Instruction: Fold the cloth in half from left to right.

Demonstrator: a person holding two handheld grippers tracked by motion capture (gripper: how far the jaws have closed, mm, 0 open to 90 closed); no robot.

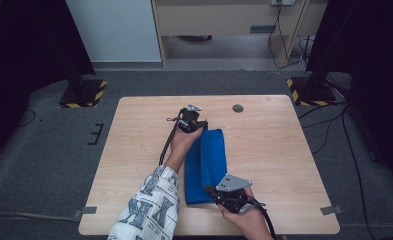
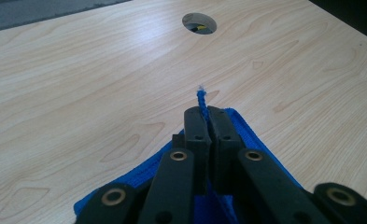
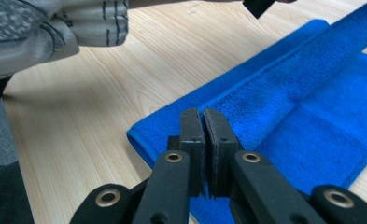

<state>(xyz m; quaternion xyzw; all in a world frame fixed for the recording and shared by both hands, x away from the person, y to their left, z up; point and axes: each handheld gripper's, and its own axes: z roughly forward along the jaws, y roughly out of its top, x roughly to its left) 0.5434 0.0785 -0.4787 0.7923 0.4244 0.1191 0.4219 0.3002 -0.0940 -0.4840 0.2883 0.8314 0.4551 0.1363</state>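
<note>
While both grippers, left (image 1: 200, 128) at the far corner and right (image 1: 215, 192) at the near edge, pinch the blue towel (image 1: 207, 165) mid-table, lift evenly, keeping it taut.

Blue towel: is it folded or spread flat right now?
Folded. The blue towel lies as a narrow strip on the table, and the right gripper view shows one layer lapped over another.

Light wooden table (image 1: 284, 150), round cable hole (image 1: 238, 108), grey carpet floor (image 1: 49, 150), hazard-striped stand bases (image 1: 83, 94)
</note>
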